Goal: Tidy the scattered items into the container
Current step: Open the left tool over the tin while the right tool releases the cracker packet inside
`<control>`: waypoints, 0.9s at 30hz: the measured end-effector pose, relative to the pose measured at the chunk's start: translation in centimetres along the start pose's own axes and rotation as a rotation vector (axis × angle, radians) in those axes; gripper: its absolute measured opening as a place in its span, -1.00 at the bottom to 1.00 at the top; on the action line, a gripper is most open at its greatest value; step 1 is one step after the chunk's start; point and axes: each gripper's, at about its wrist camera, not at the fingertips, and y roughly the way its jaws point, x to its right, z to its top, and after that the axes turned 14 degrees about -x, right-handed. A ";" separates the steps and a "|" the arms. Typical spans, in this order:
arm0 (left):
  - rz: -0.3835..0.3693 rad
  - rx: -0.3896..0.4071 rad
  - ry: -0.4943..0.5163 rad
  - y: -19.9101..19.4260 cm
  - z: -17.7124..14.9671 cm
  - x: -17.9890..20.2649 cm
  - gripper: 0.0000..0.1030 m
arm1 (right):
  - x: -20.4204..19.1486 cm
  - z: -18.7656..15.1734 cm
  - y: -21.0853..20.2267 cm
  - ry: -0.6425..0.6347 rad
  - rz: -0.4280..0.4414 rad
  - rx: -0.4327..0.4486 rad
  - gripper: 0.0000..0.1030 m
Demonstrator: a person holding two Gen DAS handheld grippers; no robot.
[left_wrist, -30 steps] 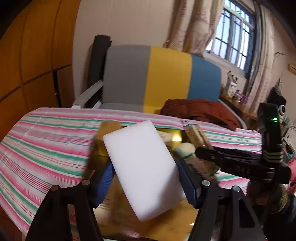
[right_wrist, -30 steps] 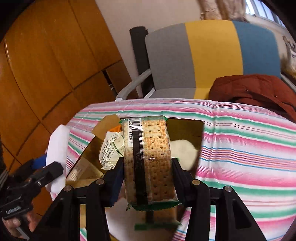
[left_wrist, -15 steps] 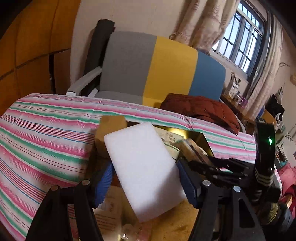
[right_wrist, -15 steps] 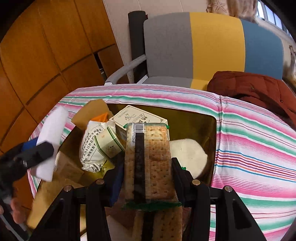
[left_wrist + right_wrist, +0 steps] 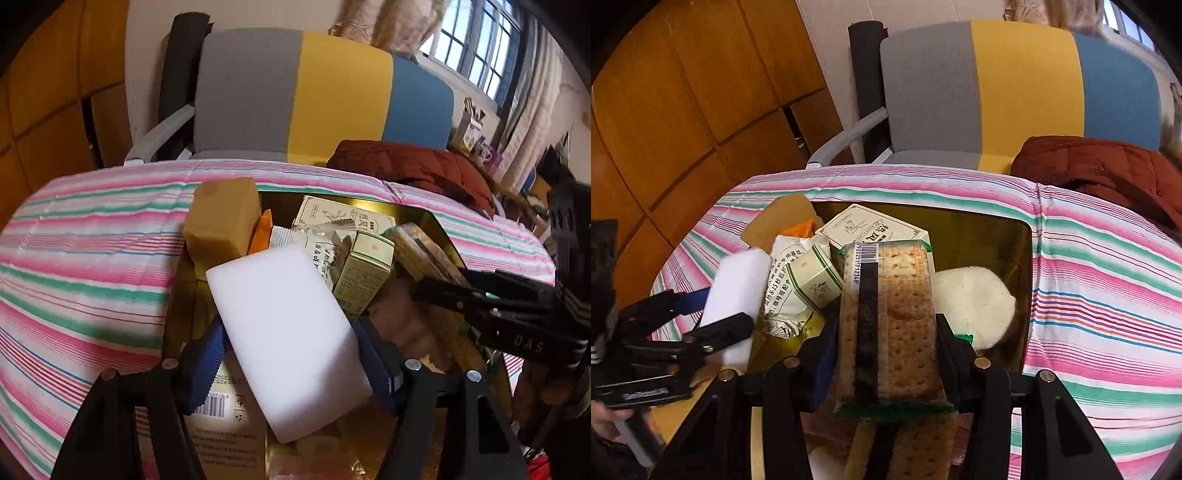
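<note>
Left wrist view: the left gripper [image 5: 291, 354] holds a smooth white rectangular sponge block [image 5: 286, 336] tilted between its ribbed blue pads, the jaws pinching it at a wide spread, over the gold, glossy container [image 5: 439, 225] that sits on a surface covered in a pink, green and white striped cloth [image 5: 92, 266]. The block hangs above the container's near left part. Inside lie a matte tan box [image 5: 221, 225], an orange wedge-shaped packet [image 5: 260, 232], a cream carton printed with line drawings and characters [image 5: 343, 216], a crinkled white wrapper with black characters [image 5: 321, 254], and a small pale green carton [image 5: 365, 269]. A cardboard box with a barcode [image 5: 221, 410] lies under the block. The right gripper [image 5: 480, 295], black and marked "DAS", reaches in from the right. Behind stands a chair in grey, yellow and blue fabric [image 5: 332, 92] with a rust-red padded jacket [image 5: 410, 166]. Right wrist view: the right gripper [image 5: 886, 354] pinches a clear-wrapped cracker packet [image 5: 890, 314], long and brick-shaped, its dotted biscuits visible, with a dark seam strip and a barcode reading "2225171234", held upright over the container's [image 5: 1027, 236] near edge. Beside it rests a soft, rounded white fuzzy lump [image 5: 971, 299]. At the left, the left gripper [image 5: 713, 314] carries the sponge block [image 5: 738, 291] over the container's left side.
</note>
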 end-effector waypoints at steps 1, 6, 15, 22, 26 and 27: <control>-0.006 0.006 -0.005 0.0 -0.1 0.0 0.37 | 0.1 0.0 0.0 0.003 0.001 0.001 -0.04; -0.042 0.021 0.069 0.0 -1.0 1.8 0.39 | -0.1 -0.3 -0.4 -0.003 -0.006 0.010 -0.03; -0.013 0.032 0.011 -0.9 -0.5 0.9 0.47 | 0.1 -0.8 -1.2 0.021 0.022 0.023 0.07; -0.078 -0.005 0.025 0.1 0.2 1.6 0.48 | 0.3 -1.5 -1.5 0.051 0.042 0.048 0.19; -0.117 -0.006 -0.025 0.1 0.4 0.7 0.48 | 0.6 -2.1 -2.0 0.054 0.038 0.056 0.21; -0.143 -0.001 -0.054 -0.2 0.4 0.1 0.49 | 0.7 -2.2 -2.2 0.054 0.043 0.061 0.21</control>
